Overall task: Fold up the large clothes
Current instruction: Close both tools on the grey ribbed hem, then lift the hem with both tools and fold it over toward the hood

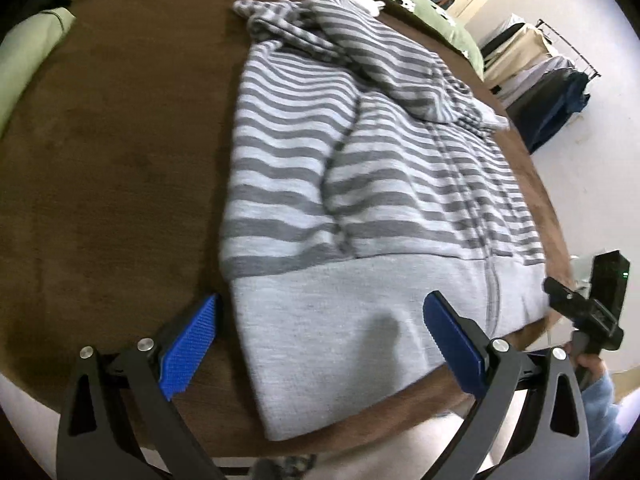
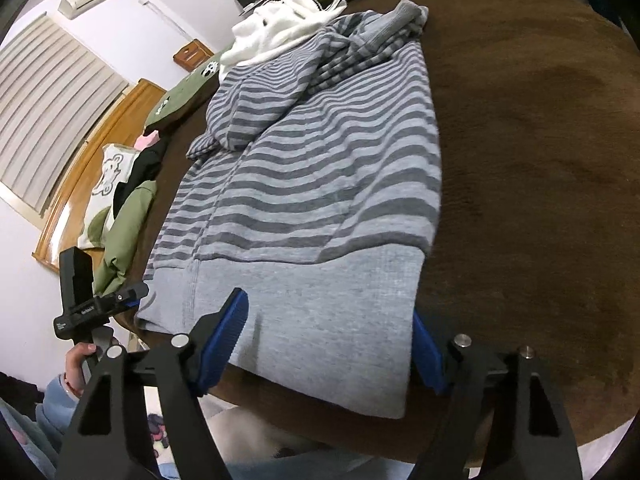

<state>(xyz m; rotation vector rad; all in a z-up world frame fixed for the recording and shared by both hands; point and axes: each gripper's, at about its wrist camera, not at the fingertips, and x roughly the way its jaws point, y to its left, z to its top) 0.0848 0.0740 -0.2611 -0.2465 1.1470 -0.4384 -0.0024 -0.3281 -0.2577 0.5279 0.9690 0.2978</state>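
Note:
A grey-and-white striped zip hoodie (image 1: 352, 168) lies flat on the brown bed cover (image 1: 120, 160), its plain grey hem toward me, sleeves folded in and hood bunched at the far end. My left gripper (image 1: 320, 312) is open, its blue pads (image 1: 188, 344) on either side of the hem's left corner, just above it. My right gripper (image 2: 332, 320) is open around the hem's right corner (image 2: 340, 332) in the right wrist view; the hoodie (image 2: 320, 160) fills that view. Each view shows the other gripper at its edge (image 1: 580, 312) (image 2: 92, 304).
A white garment (image 2: 276, 28) lies beyond the hood. Green bedding (image 1: 24, 72) and dark clothes (image 2: 136, 176) sit at the left bed side. A clothes rack (image 1: 548, 80) stands on the floor at right. The bed's near edge is just under the hem.

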